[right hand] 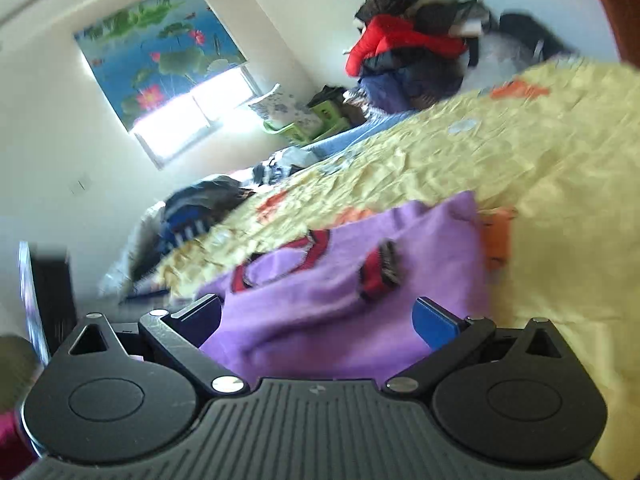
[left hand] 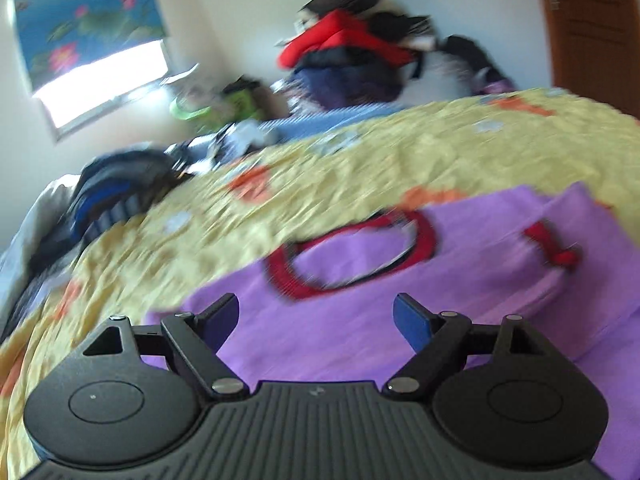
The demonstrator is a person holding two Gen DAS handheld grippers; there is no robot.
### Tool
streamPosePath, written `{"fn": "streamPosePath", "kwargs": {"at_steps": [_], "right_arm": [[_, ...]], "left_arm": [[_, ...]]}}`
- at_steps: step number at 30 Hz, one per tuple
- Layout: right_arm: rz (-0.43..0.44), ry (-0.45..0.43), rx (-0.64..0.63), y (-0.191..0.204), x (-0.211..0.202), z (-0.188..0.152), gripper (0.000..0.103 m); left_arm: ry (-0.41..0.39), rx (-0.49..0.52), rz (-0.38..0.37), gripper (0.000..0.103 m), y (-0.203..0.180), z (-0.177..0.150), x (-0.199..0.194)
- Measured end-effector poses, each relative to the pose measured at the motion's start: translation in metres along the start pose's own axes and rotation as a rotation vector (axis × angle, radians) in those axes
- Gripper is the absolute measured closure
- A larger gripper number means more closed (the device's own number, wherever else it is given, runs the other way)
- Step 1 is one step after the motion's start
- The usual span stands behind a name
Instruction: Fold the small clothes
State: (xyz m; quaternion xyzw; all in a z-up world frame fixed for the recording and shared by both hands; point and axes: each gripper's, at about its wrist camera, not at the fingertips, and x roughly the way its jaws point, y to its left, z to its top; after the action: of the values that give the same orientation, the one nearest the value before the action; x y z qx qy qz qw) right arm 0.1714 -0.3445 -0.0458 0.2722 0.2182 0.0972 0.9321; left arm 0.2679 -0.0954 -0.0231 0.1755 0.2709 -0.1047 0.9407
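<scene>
Left wrist view, blurred: we see the left gripper with its jaws spread wide, nothing pinched between the blue pads. It hangs over the purple top, which lies flat on the yellow bedspread at the bed's near edge. The top's red neckline faces up, just ahead of the fingertips. One red cuff shows on a sleeve folded in over the body, toward the right. Pads clear of the cloth as far as we can tell; blur hides any contact.

Far side of the bed: a pile of dark and red coats against the wall. A dark blue heap of clothes sits at the bed's left edge. A window with a lotus-print blind is on the left wall.

Right wrist view: the right gripper is also spread wide, with a bunched fold of the same purple top rising between the two fingers. We cannot tell if either pad touches it; no pinch is visible. Neckline and a red cuff lie beyond the tips. The top sits at the near edge of the bedspread, whose orange print shows just beside the top's right side. Same coat pile at the far wall and the blind on the left.
</scene>
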Motion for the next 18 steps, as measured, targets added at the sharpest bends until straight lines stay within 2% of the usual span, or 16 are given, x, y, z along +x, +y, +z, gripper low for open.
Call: {"fn": "streamPosePath", "kwargs": {"at_steps": [1,3,5,8,10,11,12,18], "right_arm": [[0.003,0.014,0.04,-0.005,0.012,0.004,0.007],[0.0,0.055,0.161,-0.017,0.035,0.008,0.024],[0.019,0.082,0.306,-0.034,0.052,0.006,0.03],[0.0,0.079,0.407,-0.045,0.068,0.002,0.046],[-0.021,0.056,0.415,-0.045,0.072,0.001,0.061],[-0.036,0.05,0.418,-0.045,0.072,0.0,0.079],[-0.05,0.047,0.428,-0.046,0.073,-0.002,0.09],[-0.119,0.001,0.373,-0.051,0.057,-0.007,0.091]], "left_arm": [[0.012,-0.015,0.015,0.018,0.007,-0.005,0.001],[0.027,-0.048,0.035,0.018,0.019,-0.014,0.001],[0.036,-0.079,0.042,0.018,0.027,-0.021,0.0],[0.042,-0.109,0.039,0.018,0.033,-0.027,-0.002],[0.046,-0.115,0.037,0.018,0.034,-0.029,-0.002],[0.05,-0.116,0.034,0.018,0.033,-0.029,-0.001],[0.055,-0.117,0.031,0.018,0.033,-0.03,0.0],[0.078,-0.122,0.017,0.018,0.036,-0.036,0.003]]}}
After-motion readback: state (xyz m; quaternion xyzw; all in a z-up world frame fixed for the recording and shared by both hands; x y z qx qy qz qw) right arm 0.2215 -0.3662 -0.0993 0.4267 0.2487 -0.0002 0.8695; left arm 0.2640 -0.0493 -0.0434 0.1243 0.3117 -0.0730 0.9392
